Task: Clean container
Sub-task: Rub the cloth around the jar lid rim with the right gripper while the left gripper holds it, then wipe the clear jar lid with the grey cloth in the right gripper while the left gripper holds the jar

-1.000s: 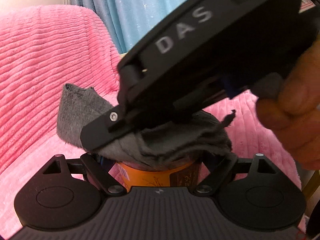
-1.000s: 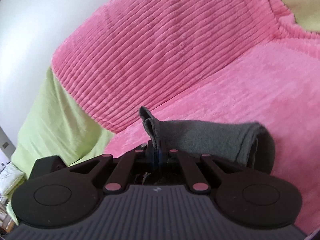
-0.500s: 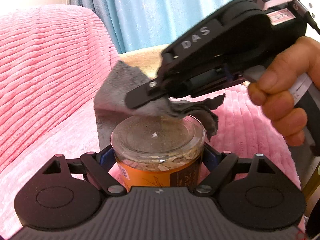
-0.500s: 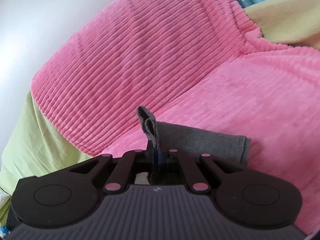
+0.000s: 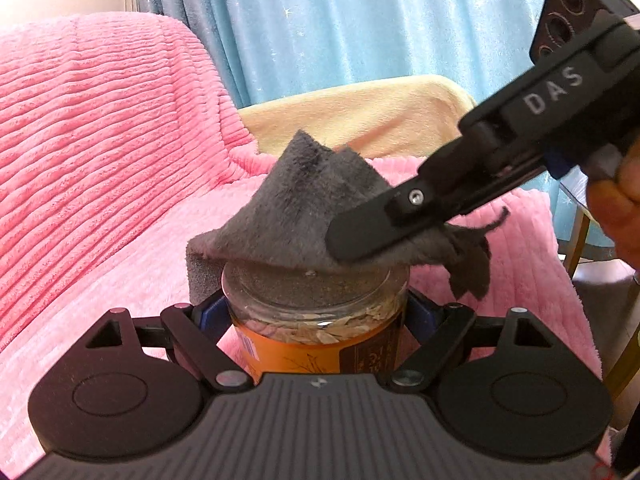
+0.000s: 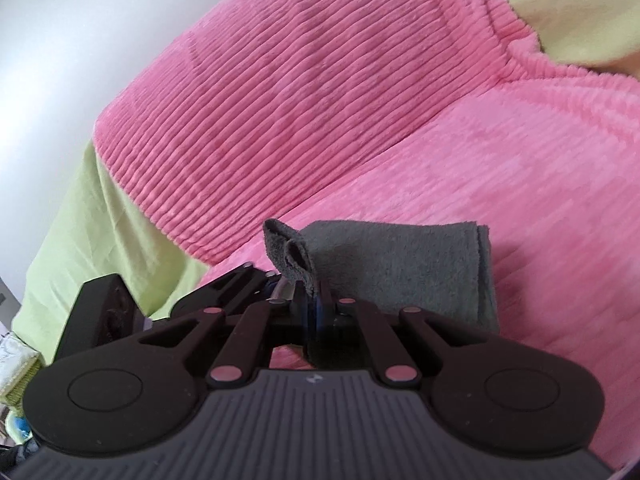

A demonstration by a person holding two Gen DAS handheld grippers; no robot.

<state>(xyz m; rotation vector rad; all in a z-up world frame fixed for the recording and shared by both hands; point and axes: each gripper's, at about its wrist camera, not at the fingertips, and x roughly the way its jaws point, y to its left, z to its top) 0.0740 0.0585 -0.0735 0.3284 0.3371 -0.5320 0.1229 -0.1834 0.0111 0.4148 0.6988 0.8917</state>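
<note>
A: Left claw (image 5: 316,312), status?
B: Clamped on the container (image 5: 320,328), a clear jar with an orange label, one finger on each side of it below the lid. The jar stands upright above the pink ribbed blanket (image 5: 100,152).

A: Right claw (image 6: 310,292), status?
B: Fingers together, pinching a grey cloth (image 5: 296,208). The cloth lies across the jar lid and hangs past its left and right edges. A hand (image 5: 616,208) grips the right claw's handle at the frame's right edge.
</note>
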